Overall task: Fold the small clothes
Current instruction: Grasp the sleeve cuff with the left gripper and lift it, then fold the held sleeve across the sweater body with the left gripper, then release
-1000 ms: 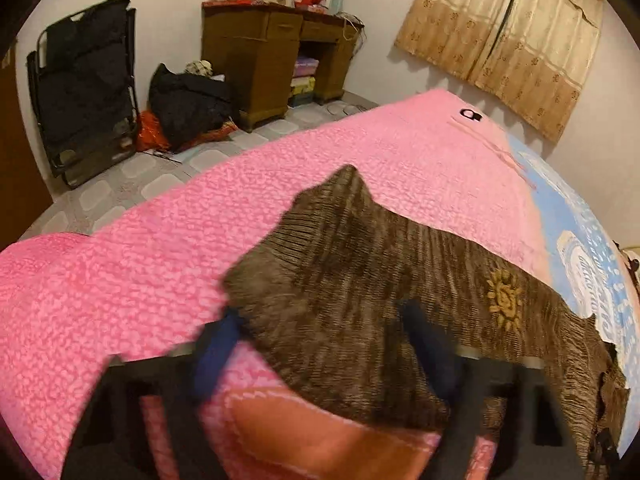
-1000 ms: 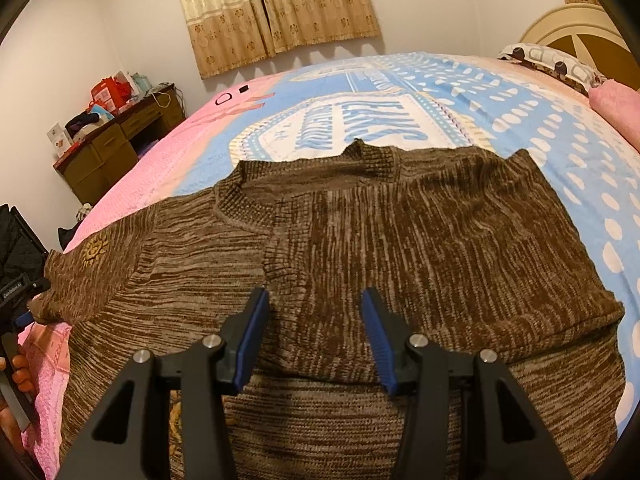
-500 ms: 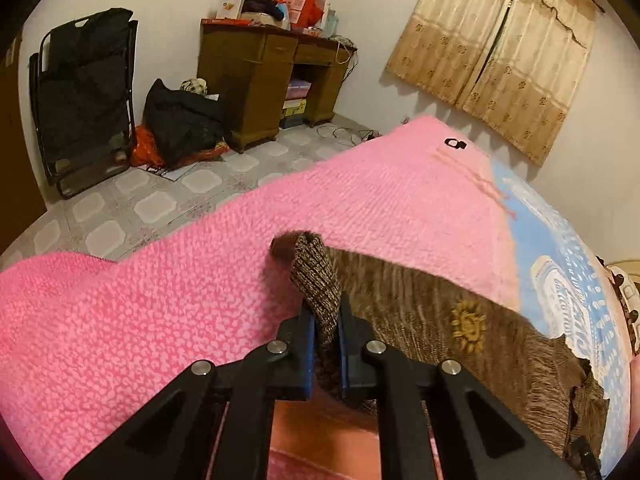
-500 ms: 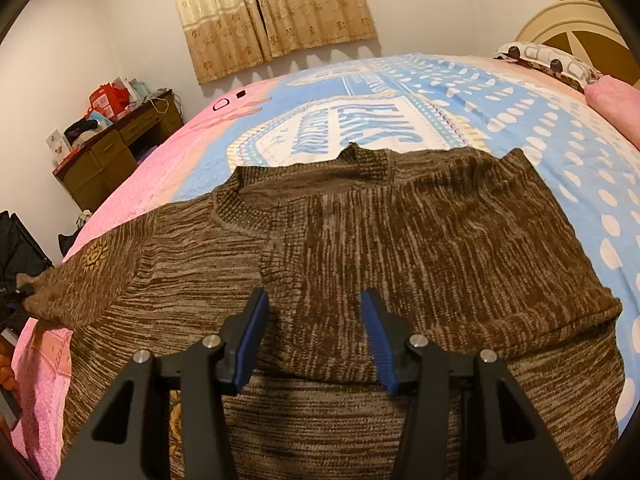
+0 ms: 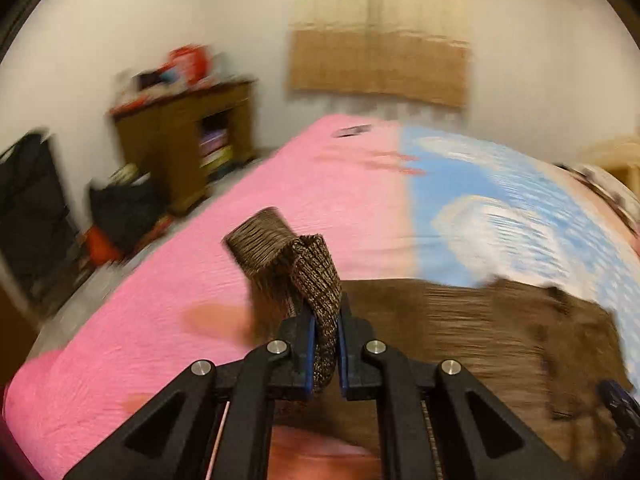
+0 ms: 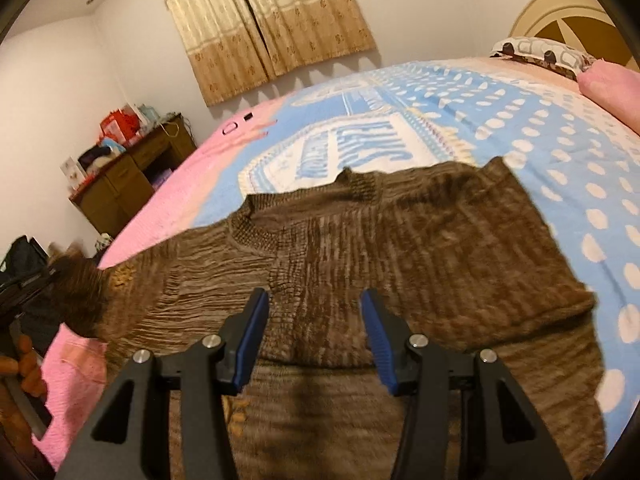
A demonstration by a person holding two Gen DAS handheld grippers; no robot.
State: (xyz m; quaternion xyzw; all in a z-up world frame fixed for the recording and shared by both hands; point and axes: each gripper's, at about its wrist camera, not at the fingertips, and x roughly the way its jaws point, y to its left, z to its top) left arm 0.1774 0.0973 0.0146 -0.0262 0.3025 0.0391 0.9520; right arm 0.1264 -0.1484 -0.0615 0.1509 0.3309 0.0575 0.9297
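A small brown knit sweater (image 6: pixel 400 248) lies on the bed, its right side folded over its middle. My left gripper (image 5: pixel 324 344) is shut on the sweater's left sleeve cuff (image 5: pixel 316 280) and holds it raised above the pink part of the blanket; the cuff curls over the fingertips. That lifted sleeve (image 6: pixel 80 292) shows at the left of the right wrist view. My right gripper (image 6: pixel 316 336) is open and empty, hovering just over the sweater's lower middle. The rest of the sweater (image 5: pixel 480 328) lies flat to the right in the left wrist view.
The bed has a pink and blue blanket (image 6: pixel 540 128), with pillows (image 6: pixel 544 54) at the headboard. A wooden desk (image 5: pixel 188 136) with clutter, a dark bag (image 5: pixel 124 212) and a folding chair (image 5: pixel 28 208) stand on the floor past the bed's left edge. Curtains (image 6: pixel 264 20) hang behind.
My left gripper went from open around the sleeve end to shut on it, then lifted it and swung right toward the sweater's body. My right gripper stayed open over the sweater.
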